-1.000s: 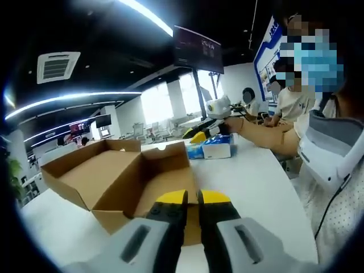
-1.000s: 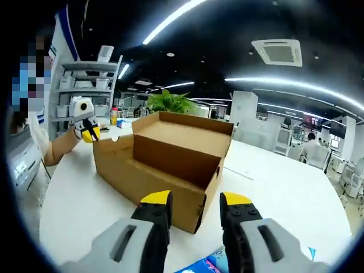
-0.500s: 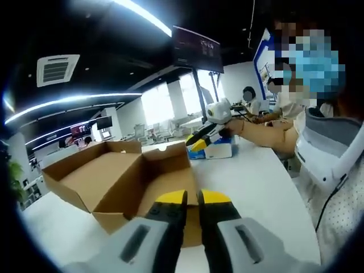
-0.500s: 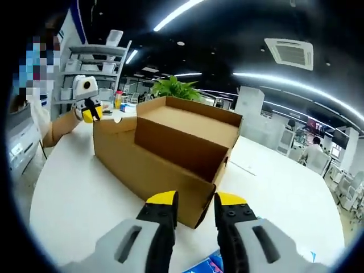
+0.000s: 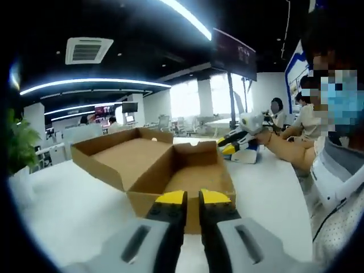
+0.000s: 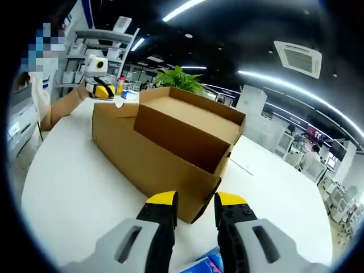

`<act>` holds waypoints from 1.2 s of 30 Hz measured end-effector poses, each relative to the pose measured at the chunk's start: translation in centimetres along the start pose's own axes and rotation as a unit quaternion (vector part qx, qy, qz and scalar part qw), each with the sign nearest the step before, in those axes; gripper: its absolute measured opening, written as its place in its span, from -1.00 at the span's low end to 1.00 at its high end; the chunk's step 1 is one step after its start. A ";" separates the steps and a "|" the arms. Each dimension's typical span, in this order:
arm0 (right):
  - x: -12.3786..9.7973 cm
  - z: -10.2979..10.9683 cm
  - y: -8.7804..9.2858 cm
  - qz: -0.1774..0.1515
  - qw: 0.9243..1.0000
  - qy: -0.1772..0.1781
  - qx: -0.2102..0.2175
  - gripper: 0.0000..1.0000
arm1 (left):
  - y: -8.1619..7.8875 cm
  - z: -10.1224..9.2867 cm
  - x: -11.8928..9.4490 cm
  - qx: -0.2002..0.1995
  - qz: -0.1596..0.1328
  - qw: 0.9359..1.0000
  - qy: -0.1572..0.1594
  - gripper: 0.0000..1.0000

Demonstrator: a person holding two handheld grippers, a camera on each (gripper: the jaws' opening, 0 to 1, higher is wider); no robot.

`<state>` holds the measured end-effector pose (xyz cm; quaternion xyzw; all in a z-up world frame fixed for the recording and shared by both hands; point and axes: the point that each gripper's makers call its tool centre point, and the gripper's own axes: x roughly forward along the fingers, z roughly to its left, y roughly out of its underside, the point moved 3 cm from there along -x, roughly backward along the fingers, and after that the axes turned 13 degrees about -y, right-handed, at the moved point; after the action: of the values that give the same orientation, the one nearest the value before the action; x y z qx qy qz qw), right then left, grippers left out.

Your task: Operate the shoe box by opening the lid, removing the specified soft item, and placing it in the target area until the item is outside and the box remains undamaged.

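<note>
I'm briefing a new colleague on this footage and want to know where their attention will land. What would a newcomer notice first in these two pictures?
The open brown cardboard box sits mid-table with its lid folded back. In the left gripper view, the left gripper hovers just before the box's near wall, jaws almost together. Beyond the box, the right gripper is beside a blue and white pack on the white table.
</note>
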<state>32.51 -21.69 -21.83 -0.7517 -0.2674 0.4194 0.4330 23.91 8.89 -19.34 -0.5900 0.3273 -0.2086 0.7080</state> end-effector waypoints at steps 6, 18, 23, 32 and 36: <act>-0.1 0.4 0.0 0.006 1.000 0.003 -0.010 -0.49 | 1.1 -0.2 0.5 -0.015 0.034 0.999 0.021 -0.89; -0.7 1.1 -0.4 -0.009 1.000 -0.009 0.024 -0.60 | 0.9 1.7 -0.2 -0.014 0.035 0.999 0.005 -0.99; -0.8 1.5 -0.4 -0.006 1.000 -0.017 0.020 -0.61 | 1.0 1.6 -0.1 -0.014 0.036 0.999 -0.001 -0.99; -1.2 2.3 -0.8 -0.013 0.999 -0.038 0.022 -0.70 | 1.0 2.5 -0.3 -0.014 0.036 0.999 -0.024 -0.99; -1.4 2.6 -0.9 -0.014 0.998 -0.049 0.021 -0.77 | 1.1 2.9 -0.3 -0.018 0.037 0.999 -0.030 -0.99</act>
<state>29.56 -21.25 -21.21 -0.7168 -0.2902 0.4551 0.4414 25.66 11.40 -20.05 -0.5960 0.3313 -0.1588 0.7140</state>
